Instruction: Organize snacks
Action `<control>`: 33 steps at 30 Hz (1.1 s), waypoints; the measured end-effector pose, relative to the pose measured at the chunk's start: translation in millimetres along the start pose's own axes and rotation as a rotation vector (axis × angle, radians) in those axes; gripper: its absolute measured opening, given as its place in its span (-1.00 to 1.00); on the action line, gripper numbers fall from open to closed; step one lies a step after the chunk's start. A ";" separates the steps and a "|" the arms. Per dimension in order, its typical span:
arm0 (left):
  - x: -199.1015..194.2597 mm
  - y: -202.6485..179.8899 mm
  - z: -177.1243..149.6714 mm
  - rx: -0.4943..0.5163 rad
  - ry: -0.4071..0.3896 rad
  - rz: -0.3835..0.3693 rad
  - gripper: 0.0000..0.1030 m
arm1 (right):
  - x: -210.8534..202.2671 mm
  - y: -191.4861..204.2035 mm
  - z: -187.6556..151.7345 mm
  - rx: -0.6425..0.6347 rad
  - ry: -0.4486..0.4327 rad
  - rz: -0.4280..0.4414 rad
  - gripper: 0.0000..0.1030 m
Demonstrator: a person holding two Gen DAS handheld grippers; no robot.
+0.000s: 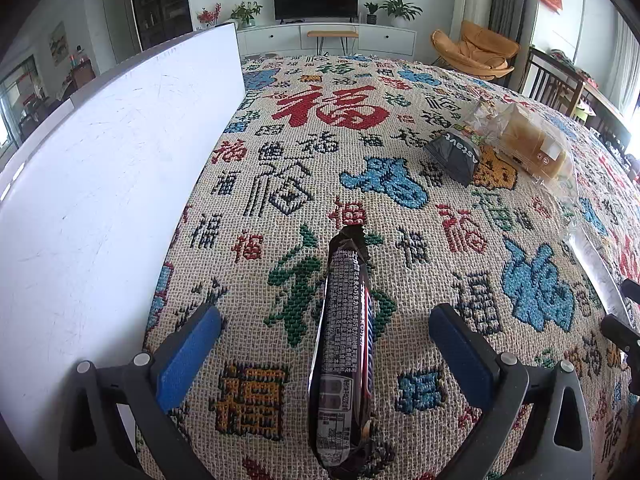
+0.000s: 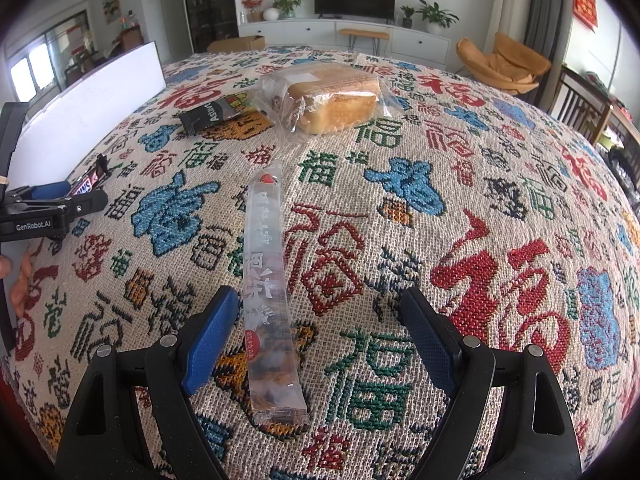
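While a dark chocolate bar (image 1: 344, 344) lies lengthwise on the patterned cloth (image 1: 360, 160) between the spread left tongs (image 1: 326, 344), a clear long snack packet (image 2: 270, 292) lies between the spread right tongs (image 2: 316, 332). Farther off sit bagged bread (image 2: 336, 98) and a black pouch (image 2: 210, 116), beside a white board (image 1: 100, 184).

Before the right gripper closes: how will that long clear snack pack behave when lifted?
The long clear snack pack looks thin and flat on the woven cloth, so likely light. Its glossy film is probably slippery. It is long, so its ends may sag if held near one end. The right gripper stands open around it.
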State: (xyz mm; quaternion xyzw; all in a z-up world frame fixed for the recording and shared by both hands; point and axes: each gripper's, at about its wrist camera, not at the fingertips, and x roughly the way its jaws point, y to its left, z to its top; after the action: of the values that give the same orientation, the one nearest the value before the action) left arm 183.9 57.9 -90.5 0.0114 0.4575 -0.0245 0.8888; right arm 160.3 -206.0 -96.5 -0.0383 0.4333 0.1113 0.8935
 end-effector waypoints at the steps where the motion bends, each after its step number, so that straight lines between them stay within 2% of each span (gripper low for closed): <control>1: -0.2 -0.1 -0.1 0.000 0.000 0.000 1.00 | 0.0 0.0 0.0 0.000 0.000 0.000 0.66; 29: -0.9 -0.5 0.0 0.013 0.012 -0.006 1.00 | -0.6 0.8 0.2 0.006 0.001 0.000 0.67; 31: -2.5 -0.6 1.2 0.033 0.042 -0.029 0.93 | -0.2 0.8 2.1 0.012 0.035 -0.012 0.66; 32: -4.7 -0.5 1.7 0.043 0.046 -0.041 0.73 | 0.1 2.7 7.5 0.010 0.092 -0.017 0.66; 33: -8.4 -1.8 1.8 0.060 0.041 -0.049 0.33 | 1.9 4.3 12.6 0.013 0.141 -0.013 0.66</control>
State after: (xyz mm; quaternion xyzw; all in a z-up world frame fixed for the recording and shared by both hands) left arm 180.4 56.4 -82.6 0.0274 0.4747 -0.0599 0.8777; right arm 170.0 -199.4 -90.0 -0.0431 0.4959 0.0998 0.8616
